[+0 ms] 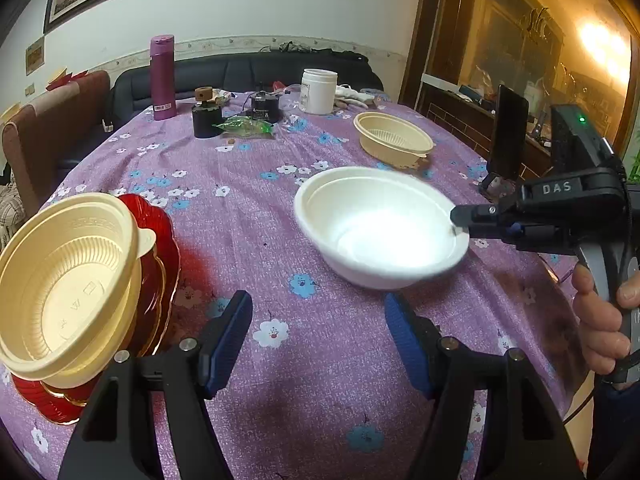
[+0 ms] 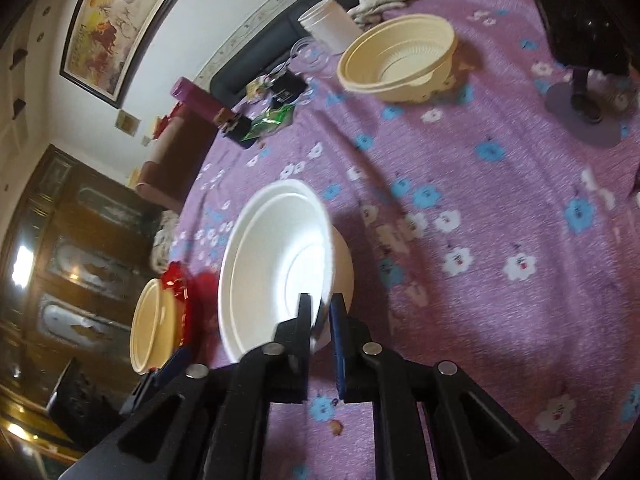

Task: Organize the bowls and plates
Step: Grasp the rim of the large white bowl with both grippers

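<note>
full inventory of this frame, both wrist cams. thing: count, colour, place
white bowl: 1, white, mid-table, rim pinched by right gripper
cream bowls: 2 nested, on red plates
cream bowl: 1, far right
red plates: stack, left edge
flask: 1, magenta, far side
jar: 1, white, far side
phone on stand: 1, black, right edge
tablecloth: purple, floral
left gripper: open, empty
right gripper: shut on white bowl

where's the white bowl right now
The white bowl is held above the tablecloth by its rim in the right gripper, right of the beige bowl stacked on red plates.
</note>
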Available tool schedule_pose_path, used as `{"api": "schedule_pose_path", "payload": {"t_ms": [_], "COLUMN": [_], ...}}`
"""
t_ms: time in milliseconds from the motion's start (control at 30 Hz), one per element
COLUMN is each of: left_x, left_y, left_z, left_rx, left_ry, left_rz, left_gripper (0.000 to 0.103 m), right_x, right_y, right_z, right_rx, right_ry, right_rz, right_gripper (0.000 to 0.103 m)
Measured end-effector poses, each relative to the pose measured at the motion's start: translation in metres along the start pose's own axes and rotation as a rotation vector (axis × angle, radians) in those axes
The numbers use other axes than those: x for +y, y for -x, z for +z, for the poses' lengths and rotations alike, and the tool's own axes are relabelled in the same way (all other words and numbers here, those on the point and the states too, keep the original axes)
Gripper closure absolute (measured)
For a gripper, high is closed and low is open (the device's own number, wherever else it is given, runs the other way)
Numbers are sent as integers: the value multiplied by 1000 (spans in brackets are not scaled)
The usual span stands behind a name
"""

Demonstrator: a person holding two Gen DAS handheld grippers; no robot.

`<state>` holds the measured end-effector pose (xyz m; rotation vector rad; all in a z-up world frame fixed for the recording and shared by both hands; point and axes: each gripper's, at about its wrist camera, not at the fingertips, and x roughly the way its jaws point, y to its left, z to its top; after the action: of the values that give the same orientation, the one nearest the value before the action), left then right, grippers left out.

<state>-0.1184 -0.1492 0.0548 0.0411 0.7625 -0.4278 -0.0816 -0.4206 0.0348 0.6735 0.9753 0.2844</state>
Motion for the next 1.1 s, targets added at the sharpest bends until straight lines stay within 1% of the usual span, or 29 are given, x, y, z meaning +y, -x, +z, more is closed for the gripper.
{"api": "schedule_pose_path", "payload": {"t_ms": [33,67,100,133,233,333,433,567,733,933,967,1033,1100], "left_x": [0,0,1,2,4,5,5,3,7,5,5,3,1], "left_y": [0,0,-1,-3,-5,-8,-14,-32,-56,-71,-74,-75,-74], "left_z": [0,1,3,5,10,22,34,47,54,53,53,52,51], "left_rx": [1,3,9,16,25,29,34,59,110,128,132,136,136], "left_ry": [0,2,5,13,37,52,68,68,90,86,83,79,69], "left_rz": [0,-2,-4,-7,-25,-25,-42,-23,-26,-17,-18,-23,-36], "left_gripper": [35,35,35,35,35,35,35,35,35,35,36,47,54], "right_x": [0,0,1,0,-1,-1,-2,-5,-4,-1,-2,-3,-3], "right_y": [2,4,8,11,18,22,23,24,20,10,7,2,-2], "right_z": [-1,-2,-3,-5,-9,-13,-16,-19,-22,-23,-22,-22,-23], "right_rx": [-12,-27,-45,-61,-97,-126,-128,-137,-130,-120,-116,-103,-95], "right_ry": [7,16,25,30,27,33,29,13,15,24,22,18,16], "right_rz": [-14,-22,-27,-29,-36,-54,-44,-43,-45,-50,-50,-43,-37], "right_gripper": [77,72,65,63,63,63,63,63,63,64,66,74,80]}}
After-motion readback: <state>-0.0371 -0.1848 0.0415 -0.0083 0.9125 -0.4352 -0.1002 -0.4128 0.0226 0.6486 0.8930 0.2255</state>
